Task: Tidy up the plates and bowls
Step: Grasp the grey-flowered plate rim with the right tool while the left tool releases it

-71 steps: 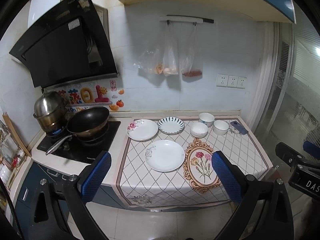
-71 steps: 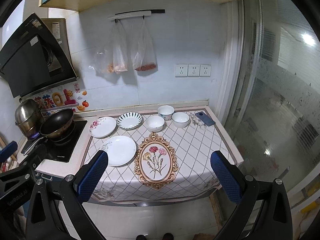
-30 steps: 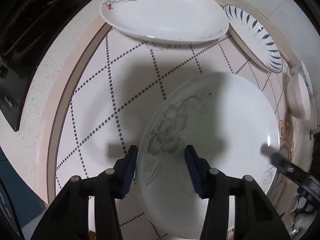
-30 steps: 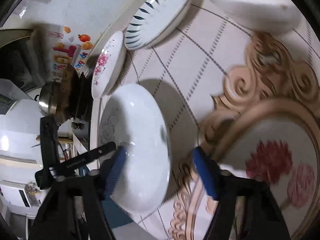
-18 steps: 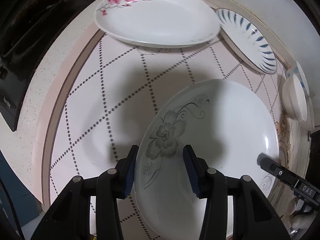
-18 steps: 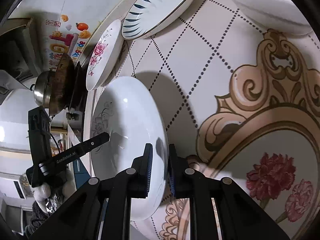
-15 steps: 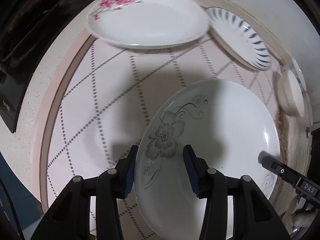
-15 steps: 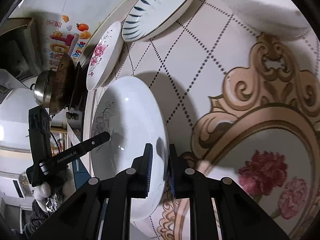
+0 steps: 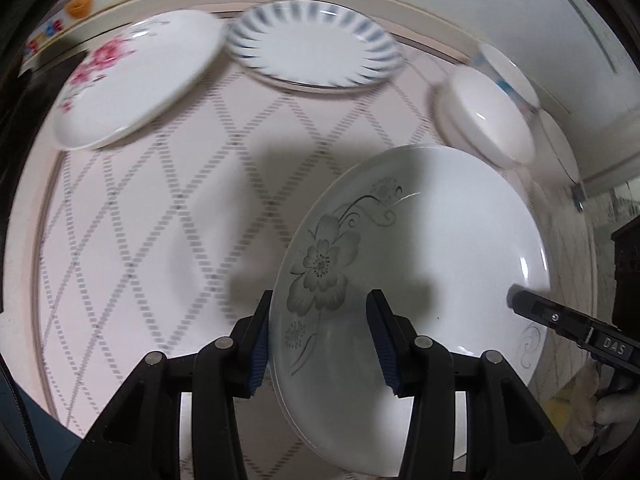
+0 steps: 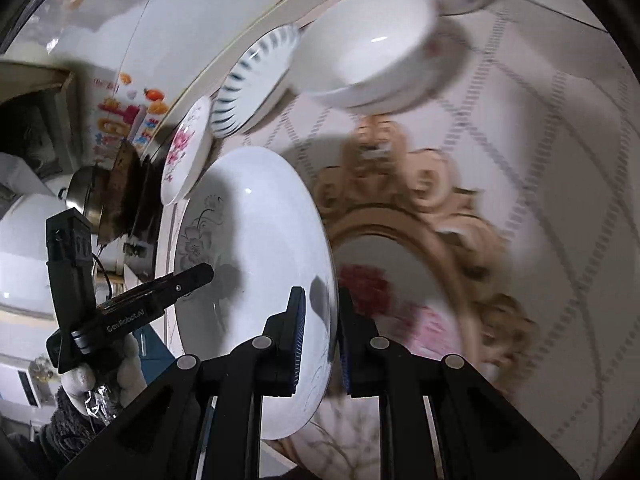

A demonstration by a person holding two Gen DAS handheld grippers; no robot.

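The grey-flower plate (image 9: pixel 420 248) has now left the cloth; the right gripper (image 10: pixel 320 320) clamps its rim, the left gripper (image 9: pixel 320 336) straddles it, contact unclear, so stacking begins.

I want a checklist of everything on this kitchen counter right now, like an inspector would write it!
Surface: counter cloth with a diamond pattern and a gold-framed flower picture.
Job's things: grey-flower plate tilted, held at two edges; pink-flower plate and blue-striped plate side by side at the back; white bowls to their right.
Clutter: nothing seen on the cloth.
Grippers: left gripper straddles the grey-flower plate's near rim, whether it pinches is unclear; right gripper is clamped on the opposite rim.
Cables: thin black wire by the left gripper's body.
Surroundings: metal pot, dark wok beside it, fruit stickers on the wall.
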